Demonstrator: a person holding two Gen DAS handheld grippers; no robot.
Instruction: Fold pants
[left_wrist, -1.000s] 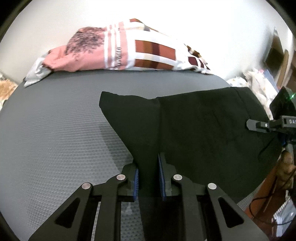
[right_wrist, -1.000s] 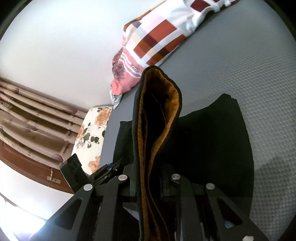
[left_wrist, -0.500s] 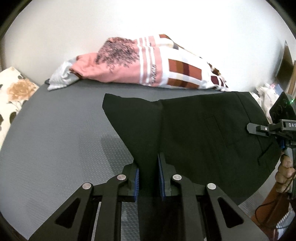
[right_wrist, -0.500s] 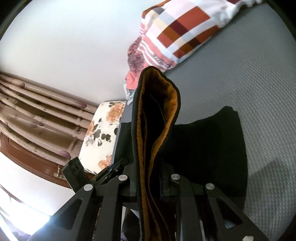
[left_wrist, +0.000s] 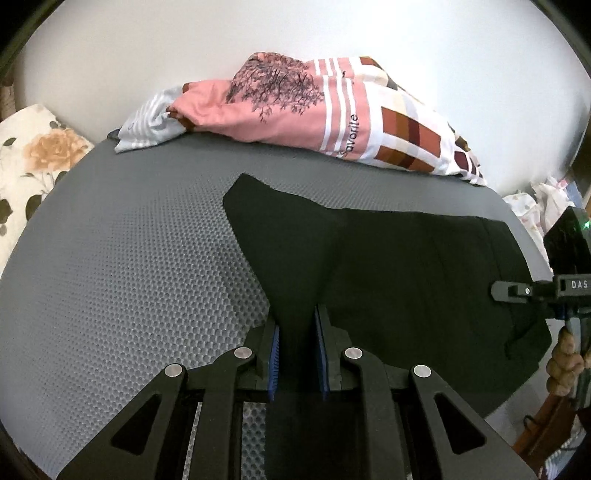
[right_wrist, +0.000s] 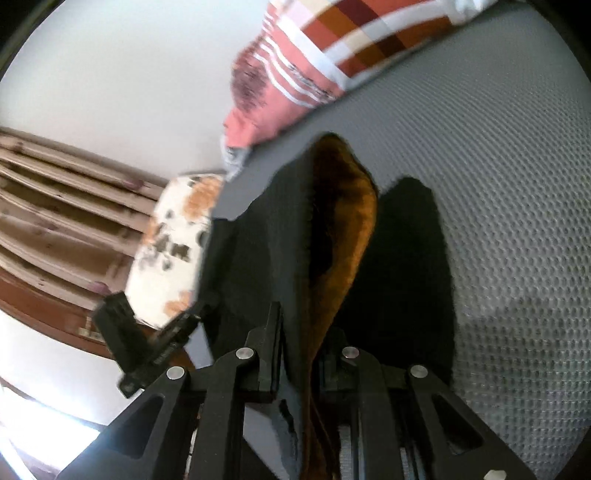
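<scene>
Black pants (left_wrist: 388, 266) lie spread over a grey textured mattress (left_wrist: 129, 266). My left gripper (left_wrist: 297, 325) is shut on the black cloth, which rises in a taut ridge between its blue pads (left_wrist: 275, 347). In the right wrist view, my right gripper (right_wrist: 301, 332) is shut on the waistband of the pants (right_wrist: 258, 251), whose orange lining (right_wrist: 351, 229) stands up as a loop ahead of the fingers. At the right edge of the left wrist view, the right gripper (left_wrist: 532, 291) shows with a hand (left_wrist: 563, 362) holding it. The left gripper (right_wrist: 147, 339) appears at lower left in the right wrist view.
A pink, white and brown patterned blanket (left_wrist: 325, 122) is bunched along the far side of the mattress against a white wall. A floral pillow (left_wrist: 33, 158) lies at the left. Wooden furniture (right_wrist: 55, 206) stands beyond the bed's edge. Cluttered items (left_wrist: 539, 199) sit at the far right.
Both grippers have moved across the mattress with the pants held; the blanket and floral pillow have shifted in view. The orange-lined waistband loop has sagged and leans right. The right wrist view is now blurred.
</scene>
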